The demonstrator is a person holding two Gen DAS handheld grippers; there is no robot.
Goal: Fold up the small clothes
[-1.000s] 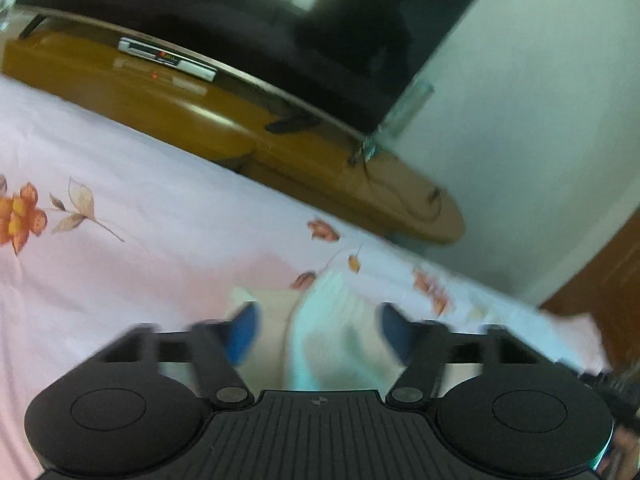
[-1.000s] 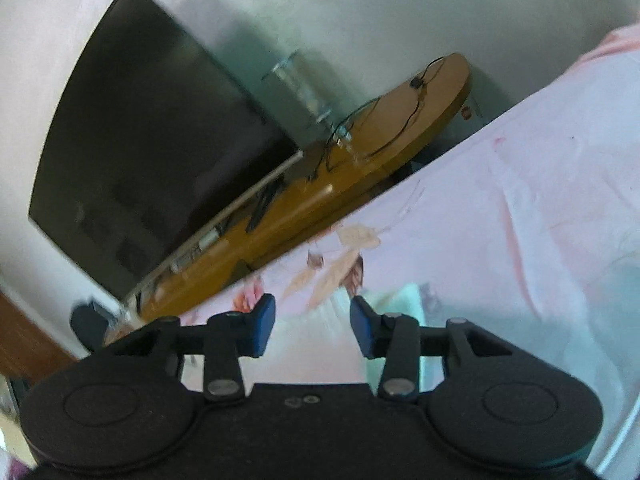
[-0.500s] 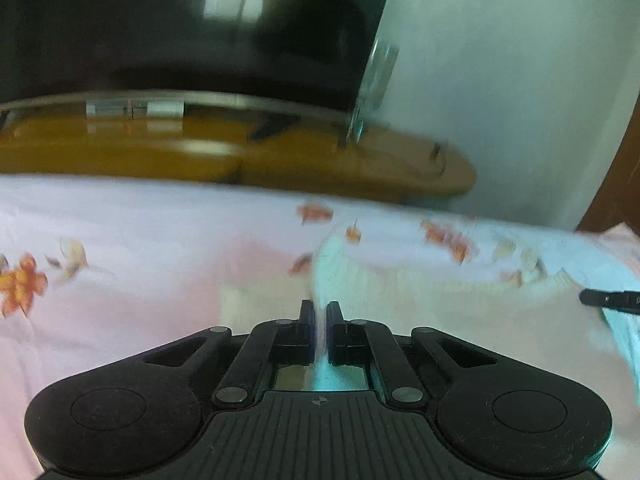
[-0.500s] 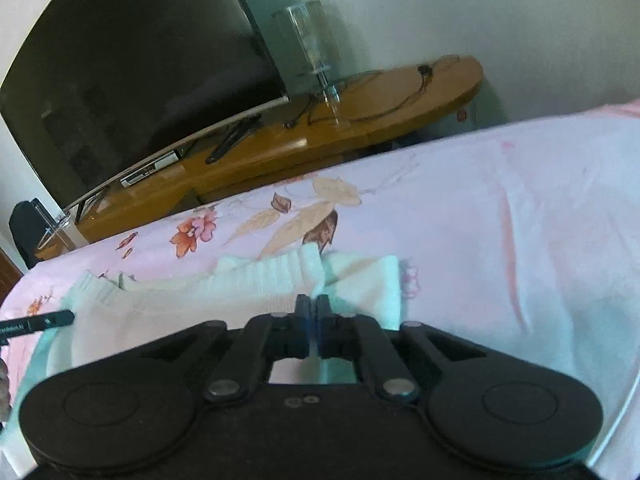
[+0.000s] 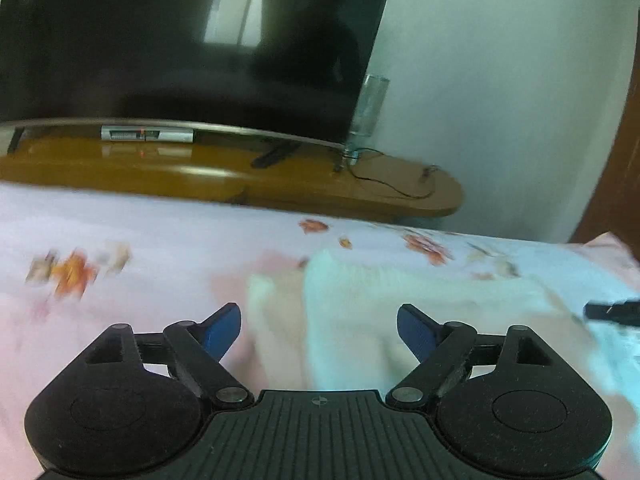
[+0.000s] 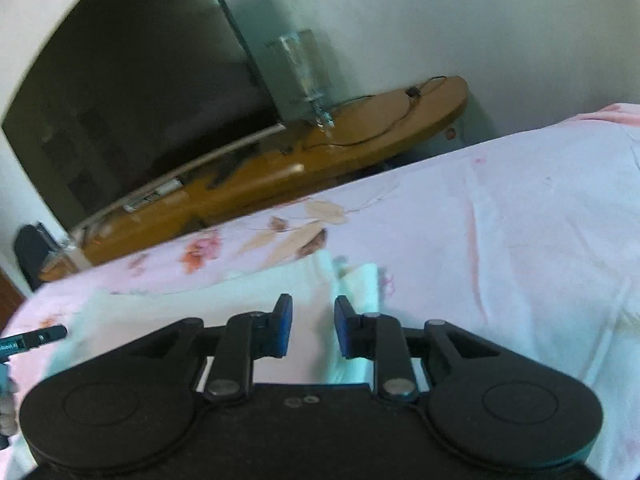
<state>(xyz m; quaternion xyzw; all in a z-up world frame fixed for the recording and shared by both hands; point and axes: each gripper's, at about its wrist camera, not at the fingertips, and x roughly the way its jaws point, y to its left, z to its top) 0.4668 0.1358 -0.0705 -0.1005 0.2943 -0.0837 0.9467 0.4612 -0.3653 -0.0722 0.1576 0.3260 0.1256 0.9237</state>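
Two grippers hang low over a bed [image 5: 152, 240] spread with a pink floral sheet, and both views are smeared by motion blur, so fine detail is hard to read. The left gripper [image 5: 319, 334] has its jaws spread wide apart, holding nothing; the pale garment [image 5: 360, 312], a whitish knitted piece with a mint tint, lies on the sheet directly ahead of and between the blue fingertips [image 5: 222, 330], its near edge hidden under the gripper's black body. Whether the fingertips touch the cloth cannot be told. The garment's right part runs out of focus toward the frame edge, where a dark tip of the other tool [image 5: 612, 312] pokes in. In the right wrist view, the right gripper [image 6: 310, 326] shows its jaws parted by a narrower gap, not clamped on anything; the garment [image 6: 240, 296] stretches leftward from this gap, and a bunched, lighter fold [image 6: 362, 280] sits just beyond the right fingertip. Its lower portion is covered by the gripper housing. At the left edge a dark rod-like piece [image 6: 36, 338] is cut off by the frame. Beyond the bed stands a wooden TV stand [image 5: 280, 184] carrying a large dark television [image 5: 180, 40], a silver box [image 5: 146, 134], a clear glass object [image 5: 370, 112] and a thin black cable [image 5: 392, 188]; the screen's reflections are too vague to identify.
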